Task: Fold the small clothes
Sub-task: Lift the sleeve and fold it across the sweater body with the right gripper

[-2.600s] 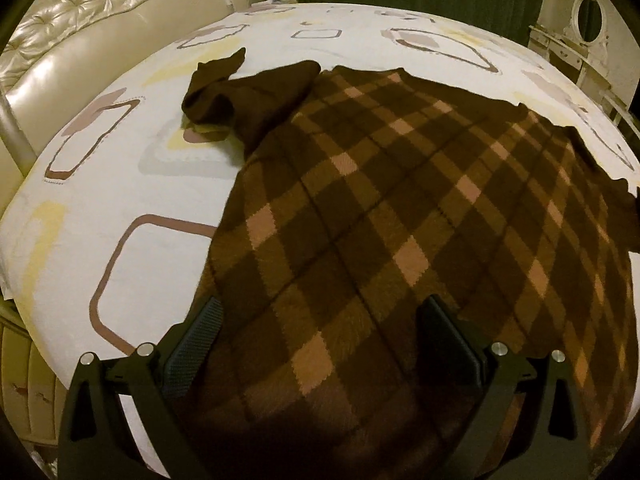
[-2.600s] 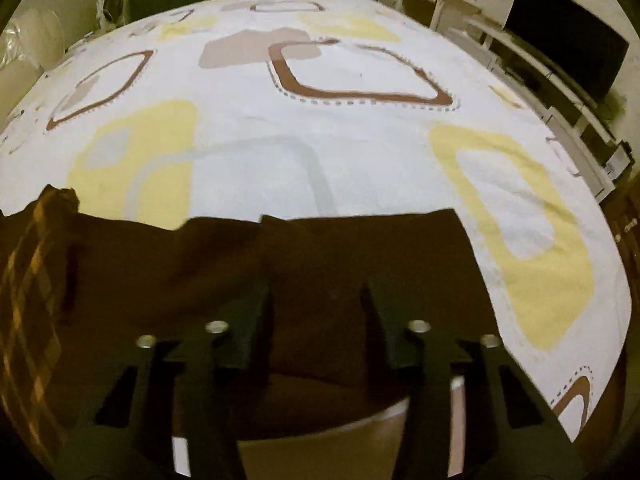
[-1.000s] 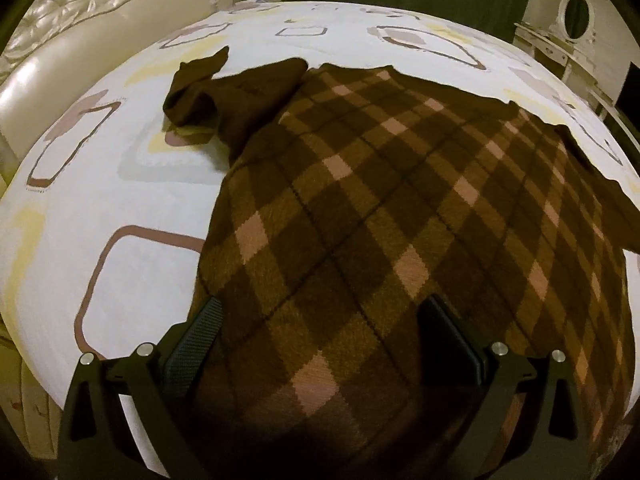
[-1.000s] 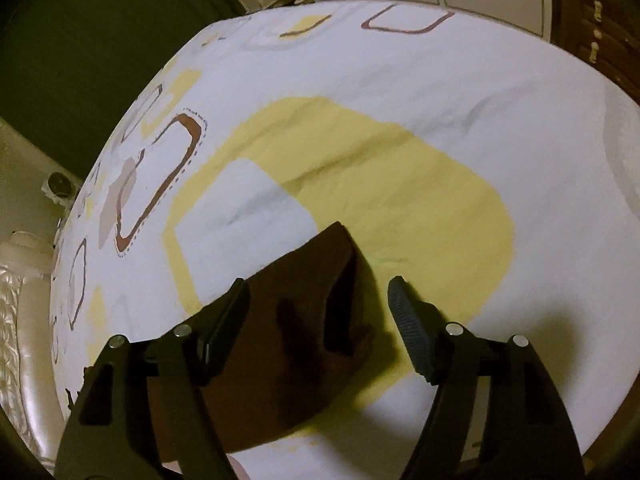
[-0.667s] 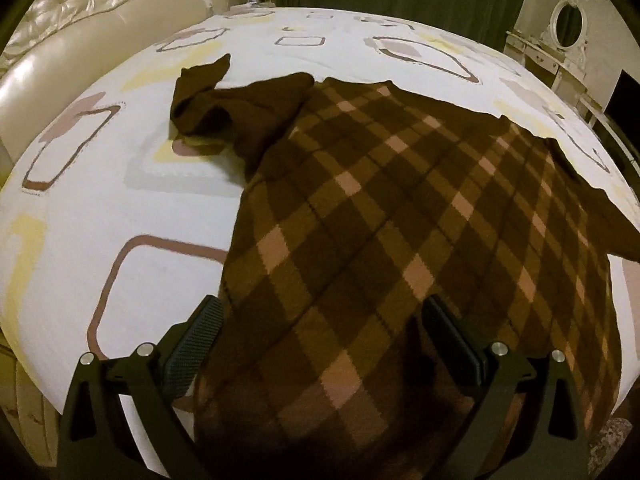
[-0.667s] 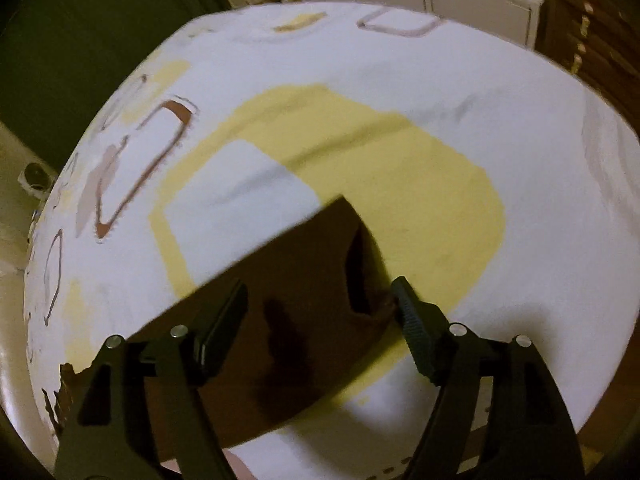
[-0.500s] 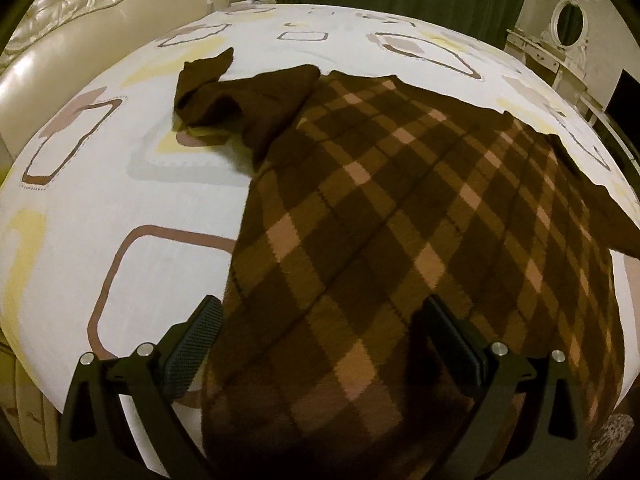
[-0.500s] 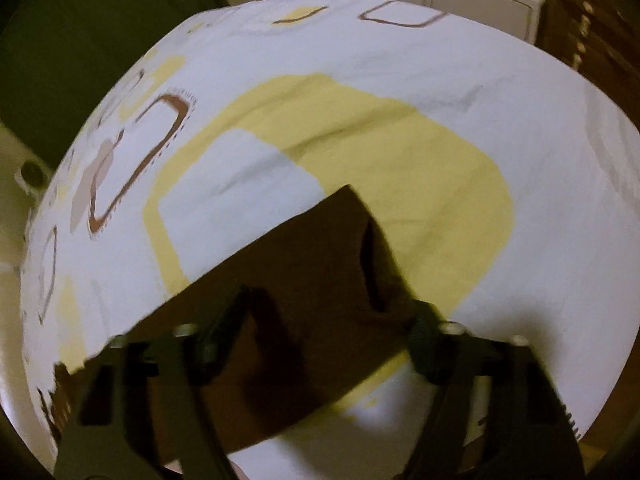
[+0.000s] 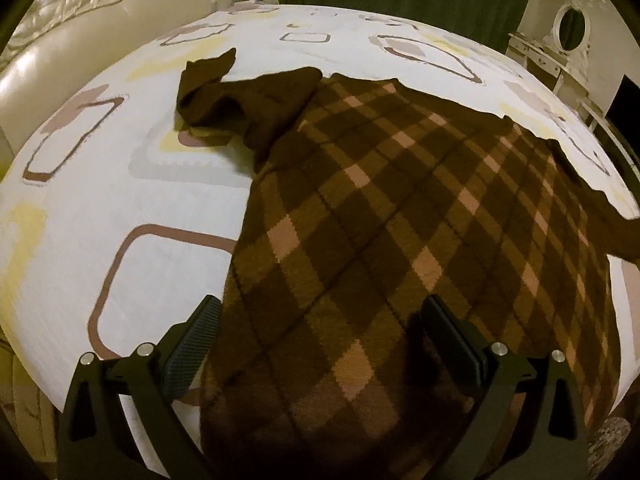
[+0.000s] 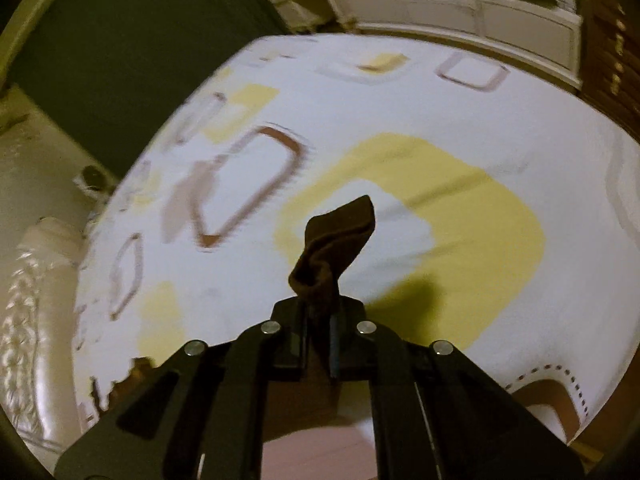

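Left wrist view gives me the brown knitted sweater with a tan diamond check (image 9: 400, 216) spread flat across the white bedsheet printed with yellow and brown rounded squares (image 9: 100, 200). Its body fills the near and right part of the bed, the hem running down under my left gripper (image 9: 320, 324), whose jaws stand wide apart with the fabric lying between them; the left finger (image 9: 196, 332) sits at the sweater's left edge, over the sheet, and I cannot tell whether either pad touches the knit. One plain dark brown sleeve (image 9: 224, 92) lies crumpled at the far left, its cuff folded over itself. On the right side the cloth narrows to a dark edge near the picture's rim.

From the right wrist view, my right gripper (image 10: 320, 320) is clamped tight on a plain dark brown piece of the same sweater (image 10: 336, 236), which sticks up beyond the fingertips in a twisted, bunched tongue, lifted clear of the sheet (image 10: 440, 120). This view is blurred, and a cream tufted headboard (image 10: 36, 300) shows at the left.
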Demonstrator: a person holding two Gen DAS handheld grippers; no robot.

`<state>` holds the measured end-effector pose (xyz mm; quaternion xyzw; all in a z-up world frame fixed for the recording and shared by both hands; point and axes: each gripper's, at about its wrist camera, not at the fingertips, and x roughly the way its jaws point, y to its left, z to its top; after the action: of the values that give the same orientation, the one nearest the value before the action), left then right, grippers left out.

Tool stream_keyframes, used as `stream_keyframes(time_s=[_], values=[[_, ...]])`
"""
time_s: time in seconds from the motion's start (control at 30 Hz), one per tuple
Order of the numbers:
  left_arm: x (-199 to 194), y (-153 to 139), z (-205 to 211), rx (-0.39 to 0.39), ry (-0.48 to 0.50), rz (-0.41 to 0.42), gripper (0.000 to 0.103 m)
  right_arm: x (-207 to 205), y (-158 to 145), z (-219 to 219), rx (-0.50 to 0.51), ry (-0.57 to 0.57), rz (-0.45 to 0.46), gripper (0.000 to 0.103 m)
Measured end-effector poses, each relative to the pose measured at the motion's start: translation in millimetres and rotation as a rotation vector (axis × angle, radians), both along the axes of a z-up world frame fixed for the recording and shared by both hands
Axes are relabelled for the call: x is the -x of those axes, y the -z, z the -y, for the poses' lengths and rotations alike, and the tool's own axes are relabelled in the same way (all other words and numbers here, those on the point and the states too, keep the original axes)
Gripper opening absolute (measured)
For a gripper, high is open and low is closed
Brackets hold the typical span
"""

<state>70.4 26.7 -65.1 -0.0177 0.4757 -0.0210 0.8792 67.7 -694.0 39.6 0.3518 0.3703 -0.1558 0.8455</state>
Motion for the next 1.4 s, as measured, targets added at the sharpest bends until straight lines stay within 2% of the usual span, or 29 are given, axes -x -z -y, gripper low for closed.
stream_keyframes(time_s=[0.13, 0.27, 0.4, 0.5, 0.73, 0.93, 1.1, 1.4], values=[[2, -6, 0, -0.002, 0.012, 0.003, 0.099, -11, -45, -45, 0.011, -0.097, 0.081, 0.006], [6, -13, -2, -0.02, 0.024, 0.009, 0.099, -23, -86, -114, 0.028, -0.222, 0.157, 0.006], [14, -20, -9, -0.028, 0.037, 0.024, 0.099, -42, -104, -196, 0.034, -0.349, 0.197, 0.006], [16, -23, -18, -0.031, 0.029, 0.029, 0.099, -61, -104, -262, 0.052, -0.451, 0.195, 0.006], [20, -31, -42, -0.049, 0.004, 0.061, 0.099, -93, -67, -403, 0.037, -0.64, 0.133, 0.006], [22, -30, -61, -0.038, -0.022, 0.064, 0.099, -100, -5, -514, 0.055, -0.794, 0.006, 0.006], [19, -27, -71, -0.013, -0.045, 0.058, 0.099, -100, 31, -573, 0.037, -0.877, -0.061, 0.006], [17, -25, -79, 0.015, -0.065, 0.063, 0.099, -105, 59, -640, 0.028, -0.954, -0.102, 0.004]])
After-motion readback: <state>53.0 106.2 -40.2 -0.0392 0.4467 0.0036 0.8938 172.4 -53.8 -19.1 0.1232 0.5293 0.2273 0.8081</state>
